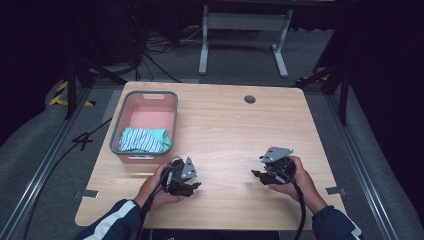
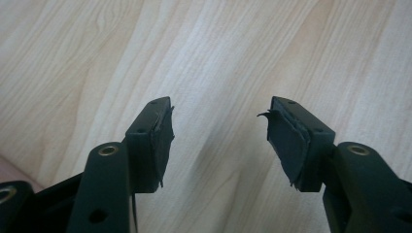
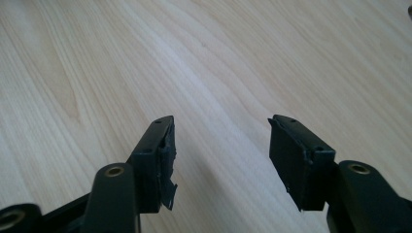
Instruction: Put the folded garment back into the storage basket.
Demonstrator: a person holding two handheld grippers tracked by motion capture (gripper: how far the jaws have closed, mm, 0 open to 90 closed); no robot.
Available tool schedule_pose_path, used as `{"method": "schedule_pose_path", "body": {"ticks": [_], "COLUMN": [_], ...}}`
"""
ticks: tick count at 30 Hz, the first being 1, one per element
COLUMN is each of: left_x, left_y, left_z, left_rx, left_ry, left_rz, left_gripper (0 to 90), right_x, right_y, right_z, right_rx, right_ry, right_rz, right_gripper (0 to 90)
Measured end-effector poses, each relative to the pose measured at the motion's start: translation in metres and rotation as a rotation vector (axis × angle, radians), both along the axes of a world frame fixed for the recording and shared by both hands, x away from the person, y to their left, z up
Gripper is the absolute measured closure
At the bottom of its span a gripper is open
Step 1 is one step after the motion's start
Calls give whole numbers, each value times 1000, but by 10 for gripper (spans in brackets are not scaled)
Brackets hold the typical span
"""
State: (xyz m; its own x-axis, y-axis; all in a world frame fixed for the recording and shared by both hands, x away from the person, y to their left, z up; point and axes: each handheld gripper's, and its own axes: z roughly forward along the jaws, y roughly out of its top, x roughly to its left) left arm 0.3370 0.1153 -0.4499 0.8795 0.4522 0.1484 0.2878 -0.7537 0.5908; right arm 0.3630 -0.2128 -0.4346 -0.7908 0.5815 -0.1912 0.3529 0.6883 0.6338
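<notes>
Two grippers: the left gripper (image 1: 192, 186) and right gripper (image 1: 258, 174) sit low over the near part of the wooden table (image 1: 225, 130), well apart, each in one of the person's hands.
Left gripper state: released; in the left gripper view (image 2: 219, 131) the jaws stand apart with bare wood grain between them and nothing on the pads (image 2: 163, 141).
Right gripper state: released too; in the right gripper view (image 3: 221, 150) the gap holds nothing but tabletop.
Cloth, where: a striped teal and white cloth (image 1: 144, 140) lies crumpled in the near end of the pink bin (image 1: 150, 94), which stands at the table's left side, just beyond the left gripper.
Cloth, handling: it looks soft, light and limp, so it should sag and unfold when lifted. It is neither fragile nor slippery, and the worn rubber pads ought to bite on it well.
Where to grip: probably a raised fold or a free edge on top of the heap, pinched through more than one layer, so it comes clear of the bin's near wall.
Hidden: the bin's near wall covers the cloth's lower edge, and the folds hide how many pieces lie there.
Hard to tell: the cloth is too small in the high view to show hems, corners or what garment it is.
Cut off: the person's forearms leave the high view at the bottom edge.
</notes>
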Motion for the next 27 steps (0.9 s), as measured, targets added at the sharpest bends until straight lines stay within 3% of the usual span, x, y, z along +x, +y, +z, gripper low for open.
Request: {"method": "schedule_pose_path", "body": {"ticks": [13,19,22,27], "left_x": [-4,-3,-1,1], "left_y": [2,5,9,14], "left_z": [-13,-17,-21,-27], "left_rx": [-52,-68,-62,-127], "left_ry": [35,59,77,117], "left_rz": [-15,-20,-19,-15], "left_gripper": [276,251,233,205], "right_x": [-21,-28,-34,-39], "right_y": [-53,-70,-83,-96], "right_z": [-26,-36,-42,-49], "right_rx": [84,106,140,208], "right_ry": [33,50,57,65], "right_rz": [-91,-133,-158,-193], "right_gripper": [347,314,296,236]}}
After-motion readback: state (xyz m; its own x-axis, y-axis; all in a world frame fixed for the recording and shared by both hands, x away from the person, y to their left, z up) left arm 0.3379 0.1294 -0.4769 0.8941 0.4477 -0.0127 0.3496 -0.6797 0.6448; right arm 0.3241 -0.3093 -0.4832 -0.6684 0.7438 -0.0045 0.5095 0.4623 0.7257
